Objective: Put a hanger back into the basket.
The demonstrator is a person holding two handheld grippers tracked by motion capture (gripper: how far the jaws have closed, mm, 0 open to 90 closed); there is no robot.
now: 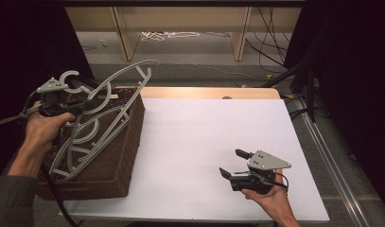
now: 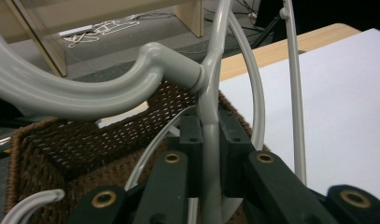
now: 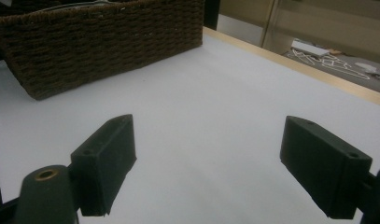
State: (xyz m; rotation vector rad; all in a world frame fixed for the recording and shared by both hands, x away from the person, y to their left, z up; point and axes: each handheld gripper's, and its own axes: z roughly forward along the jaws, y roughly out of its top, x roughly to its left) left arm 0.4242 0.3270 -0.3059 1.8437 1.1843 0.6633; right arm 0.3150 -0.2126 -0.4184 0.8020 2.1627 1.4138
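A dark wicker basket (image 1: 119, 156) sits at the left end of the white table (image 1: 204, 142), and everything here is placed around it. The left gripper (image 1: 88, 105) is held up over the basket's far left corner, its jaws clamped tight on the neck of a grey plastic hanger (image 1: 112, 90), just below the hook. From the left gripper view the hanger's (image 2: 211, 140) stem runs straight up between the two black pads, pinched on both sides, with the thick hook curving off to the left above the basket's (image 2: 61, 154) woven wall. That hanger is lifted and tilted, its upper end rising above the basket's far rim while its lower end slants down into the basket. More grey hangers (image 1: 79, 151) lie inside the basket beneath it, leaning along its length. The person's left hand (image 1: 41, 127) grips the tool from behind, above the basket's left edge. The right gripper (image 1: 235, 163) is well apart from the basket, out to its right and low over the bare table near the front edge, jaws spread wide with nothing between them. In the right gripper view the two pads stand far apart, pointing toward the basket (image 3: 99, 42), whose side wall shows across the white surface.
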